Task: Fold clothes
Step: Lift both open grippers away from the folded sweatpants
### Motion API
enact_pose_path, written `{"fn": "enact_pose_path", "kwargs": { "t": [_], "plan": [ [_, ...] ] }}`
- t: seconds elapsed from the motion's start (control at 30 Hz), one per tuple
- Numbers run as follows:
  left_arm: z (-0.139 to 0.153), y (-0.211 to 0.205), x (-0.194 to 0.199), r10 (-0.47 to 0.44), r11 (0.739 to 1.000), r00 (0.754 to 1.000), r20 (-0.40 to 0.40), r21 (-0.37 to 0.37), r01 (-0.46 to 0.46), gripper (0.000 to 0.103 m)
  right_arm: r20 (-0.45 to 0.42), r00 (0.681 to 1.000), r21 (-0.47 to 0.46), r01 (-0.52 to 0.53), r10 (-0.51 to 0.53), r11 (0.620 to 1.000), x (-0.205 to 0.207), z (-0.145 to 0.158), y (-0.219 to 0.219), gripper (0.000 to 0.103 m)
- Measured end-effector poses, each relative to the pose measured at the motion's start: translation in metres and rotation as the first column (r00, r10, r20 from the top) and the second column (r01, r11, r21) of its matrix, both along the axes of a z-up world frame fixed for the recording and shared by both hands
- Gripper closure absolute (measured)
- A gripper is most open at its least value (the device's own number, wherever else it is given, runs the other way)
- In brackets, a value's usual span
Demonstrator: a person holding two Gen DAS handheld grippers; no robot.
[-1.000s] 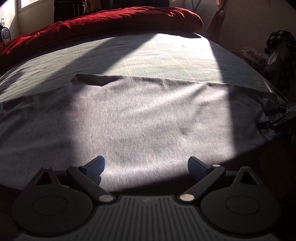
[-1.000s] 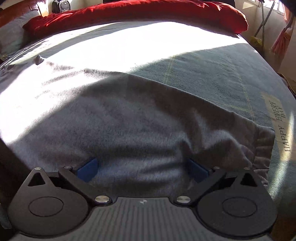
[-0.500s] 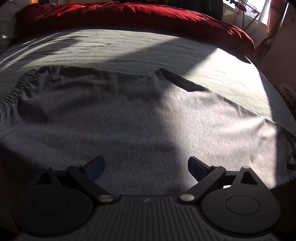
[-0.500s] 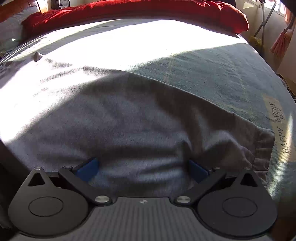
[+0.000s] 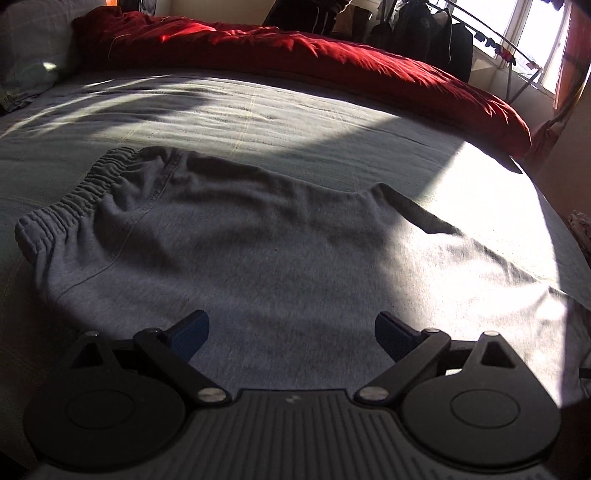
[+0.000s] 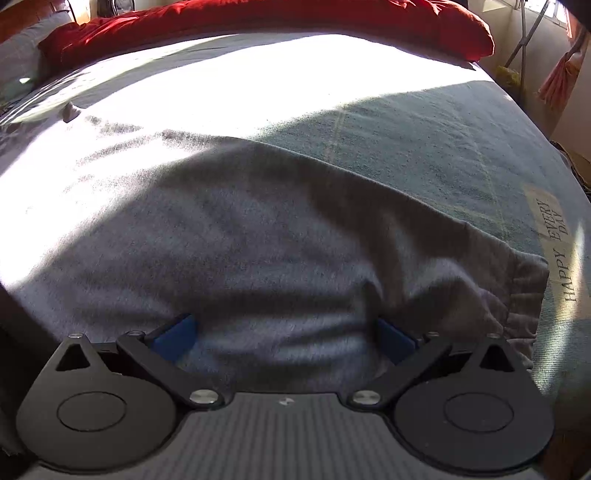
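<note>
Grey sweatpants [image 5: 258, 258] lie flat across the bed, with the elastic waistband [image 5: 70, 206] at the left. My left gripper [image 5: 291, 336] is open and empty, low over the near edge of the waist part. My right gripper [image 6: 284, 338] is open, low over the leg part [image 6: 258, 240], with fabric bunched between its blue pads [image 6: 173, 336]. The leg cuff [image 6: 524, 299] shows at the right.
The bed [image 5: 332, 125] has a grey-green sheet with a "HAPPY EVERY DAY" label [image 6: 554, 243]. A red duvet [image 5: 295, 51] is rolled along the far side. A pillow [image 5: 29, 70] lies far left. A clothes rack [image 5: 436, 33] stands by the window.
My left gripper has swung left along the pants, bringing the waistband into view. My right gripper has stayed over the leg, moving slightly forward.
</note>
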State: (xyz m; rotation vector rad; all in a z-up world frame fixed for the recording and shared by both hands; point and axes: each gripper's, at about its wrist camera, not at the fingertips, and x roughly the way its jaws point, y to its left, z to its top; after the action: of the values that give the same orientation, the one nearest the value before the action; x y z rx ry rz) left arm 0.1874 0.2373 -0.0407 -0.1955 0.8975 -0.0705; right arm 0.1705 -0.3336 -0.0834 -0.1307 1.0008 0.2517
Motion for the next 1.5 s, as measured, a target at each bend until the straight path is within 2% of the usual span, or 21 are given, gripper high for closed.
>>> {"fn": "enact_pose_path", "kwargs": {
  "t": [0.13,0.2,0.27,0.43,0.57,0.73,0.83,1.0,1.13,1.27,1.37,1.5],
  "plan": [
    [0.003,0.004,-0.009,-0.01,1.0,1.0,0.023,-0.008,0.01,0.007,-0.019,1.0,-0.004,0.0,0.0,1.0,0.002,0.007,0.002,0.0],
    [0.013,0.007,-0.009,-0.016,1.0,0.998,0.053,-0.009,0.016,0.007,-0.016,1.0,0.037,-0.014,0.014,0.999,0.004,0.021,0.004,0.0],
    [0.022,0.009,-0.004,-0.022,1.0,0.996,0.081,-0.007,0.022,0.007,0.032,0.999,0.08,-0.037,0.034,0.996,0.005,0.042,0.012,0.0],
    [0.027,0.016,0.033,-0.026,0.999,0.995,0.1,-0.045,0.031,0.007,0.115,0.985,0.112,-0.141,0.128,0.984,0.012,0.078,0.055,0.0],
    [0.01,0.032,0.066,0.019,0.993,0.998,0.057,-0.12,-0.012,0.007,0.135,0.97,0.111,-0.219,0.204,0.969,0.017,0.088,0.09,0.0],
    [-0.018,0.051,0.086,0.084,0.988,0.996,0.008,-0.133,-0.082,0.007,0.129,0.968,0.096,-0.227,0.214,0.969,0.016,0.087,0.108,0.0],
    [-0.011,0.054,0.086,0.116,0.982,0.993,0.034,-0.152,-0.109,0.007,0.113,0.975,0.1,-0.205,0.193,0.974,0.021,0.083,0.111,0.0],
    [0.009,0.026,0.093,-0.005,0.984,0.995,0.097,-0.177,0.022,0.007,0.08,0.968,0.108,-0.244,0.236,0.964,0.028,0.069,0.141,0.0],
    [0.004,-0.001,0.115,-0.071,0.979,0.994,0.088,-0.186,0.087,0.007,0.054,0.96,0.113,-0.28,0.276,0.953,0.034,0.058,0.167,0.0],
    [-0.014,-0.009,0.139,-0.06,0.986,0.997,0.057,-0.155,0.069,0.007,0.036,0.954,0.108,-0.3,0.298,0.948,0.035,0.053,0.184,0.0],
    [-0.025,-0.003,0.148,-0.006,0.993,0.997,0.071,-0.12,0.015,0.007,0.024,0.955,0.11,-0.295,0.294,0.949,0.033,0.049,0.183,0.0],
    [-0.02,0.004,0.145,0.025,0.988,0.997,0.074,-0.151,-0.014,0.007,0.009,0.965,0.126,-0.26,0.261,0.957,0.032,0.046,0.174,0.0]
  ]
}}
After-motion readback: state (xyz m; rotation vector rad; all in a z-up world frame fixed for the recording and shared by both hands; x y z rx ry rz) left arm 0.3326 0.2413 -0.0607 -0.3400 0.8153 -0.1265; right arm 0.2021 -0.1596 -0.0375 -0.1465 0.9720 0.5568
